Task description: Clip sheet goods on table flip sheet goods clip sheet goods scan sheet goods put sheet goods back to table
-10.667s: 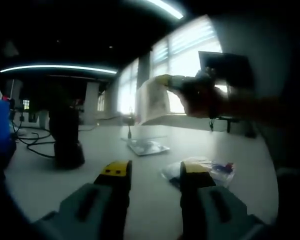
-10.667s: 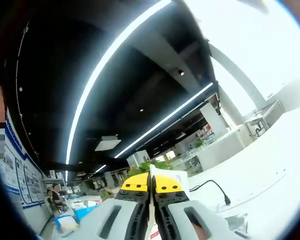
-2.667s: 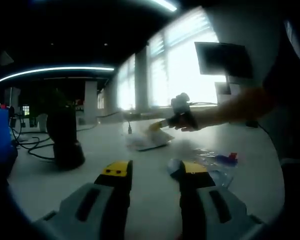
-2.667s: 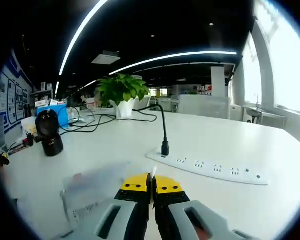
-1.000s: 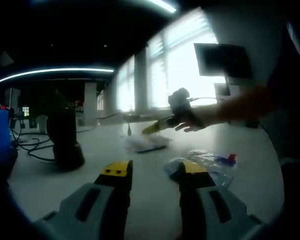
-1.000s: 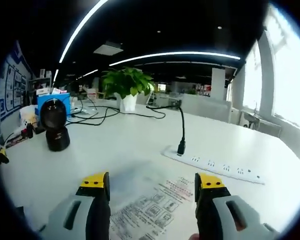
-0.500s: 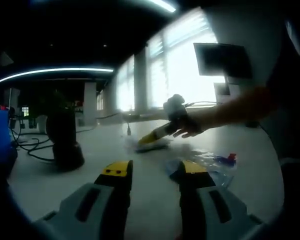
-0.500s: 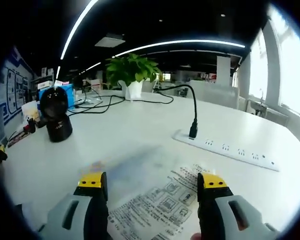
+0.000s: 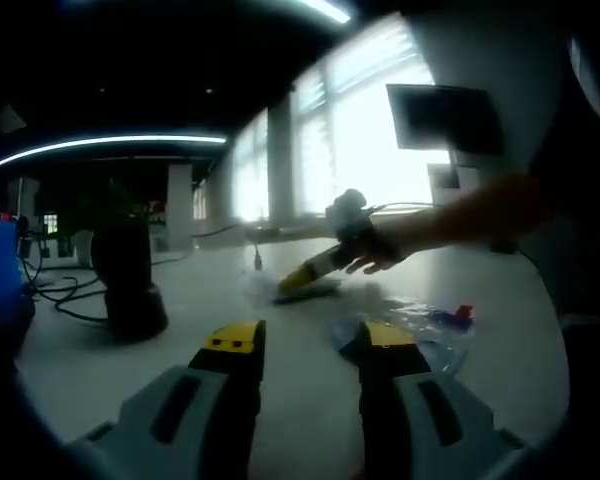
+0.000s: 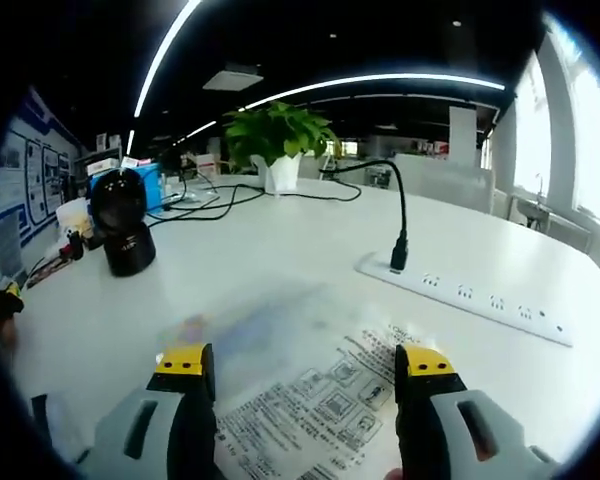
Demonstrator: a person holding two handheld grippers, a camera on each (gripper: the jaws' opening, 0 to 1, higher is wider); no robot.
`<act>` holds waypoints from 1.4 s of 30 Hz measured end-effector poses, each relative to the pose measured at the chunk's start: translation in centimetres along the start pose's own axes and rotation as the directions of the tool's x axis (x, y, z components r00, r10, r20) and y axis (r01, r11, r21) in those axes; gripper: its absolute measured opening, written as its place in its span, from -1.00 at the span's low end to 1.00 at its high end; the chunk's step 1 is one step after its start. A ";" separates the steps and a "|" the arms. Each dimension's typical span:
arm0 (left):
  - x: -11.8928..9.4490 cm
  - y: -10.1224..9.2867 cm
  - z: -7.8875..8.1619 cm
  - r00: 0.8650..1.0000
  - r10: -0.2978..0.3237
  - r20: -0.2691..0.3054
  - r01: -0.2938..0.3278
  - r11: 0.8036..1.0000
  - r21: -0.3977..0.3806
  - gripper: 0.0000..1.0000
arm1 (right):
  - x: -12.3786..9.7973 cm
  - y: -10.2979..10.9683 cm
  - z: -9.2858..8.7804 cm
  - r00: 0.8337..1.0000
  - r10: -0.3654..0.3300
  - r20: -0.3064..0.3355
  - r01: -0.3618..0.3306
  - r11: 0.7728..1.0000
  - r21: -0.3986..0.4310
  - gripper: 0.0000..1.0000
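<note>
On the table (image 10: 280,260), the sheet goods (image 10: 310,400) lie flat between the released right claw (image 10: 305,362).

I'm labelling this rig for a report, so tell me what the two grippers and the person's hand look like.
Each gripper has two grey jaws with slotted bodies and yellow tips edged in black. The left gripper and the right gripper look alike. In the left gripper view the hand grips a dark handle, a round dark knob above it. Any sleeve is unclear.
</note>
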State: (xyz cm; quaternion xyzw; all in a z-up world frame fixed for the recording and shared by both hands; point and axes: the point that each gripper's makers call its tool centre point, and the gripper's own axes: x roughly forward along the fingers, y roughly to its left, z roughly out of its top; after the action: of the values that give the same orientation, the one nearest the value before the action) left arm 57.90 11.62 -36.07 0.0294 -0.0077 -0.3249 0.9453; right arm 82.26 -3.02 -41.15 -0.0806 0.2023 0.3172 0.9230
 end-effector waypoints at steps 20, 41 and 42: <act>0.0 0.1 0.0 1.000 0.002 0.000 -0.002 1.000 0.001 -0.39 | -0.9 1.5 0.5 0.999 0.000 0.036 -0.002 0.998 0.055 0.39; -0.1 0.3 0.3 1.000 0.005 0.021 -0.004 1.000 -0.027 -0.39 | -6.2 -0.2 4.7 0.987 -0.025 0.160 0.009 0.995 0.101 0.30; -0.1 0.3 0.3 1.000 0.005 0.022 -0.005 1.000 -0.028 -0.39 | -6.8 -0.1 4.9 0.985 -0.025 0.169 0.011 0.996 0.087 0.29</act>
State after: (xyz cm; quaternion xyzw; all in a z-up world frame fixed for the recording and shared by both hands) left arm 58.03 11.93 -35.74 0.0124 -0.0139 -0.3229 0.9462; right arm 79.03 -5.46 -33.85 -0.0153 0.1357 0.3055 0.9423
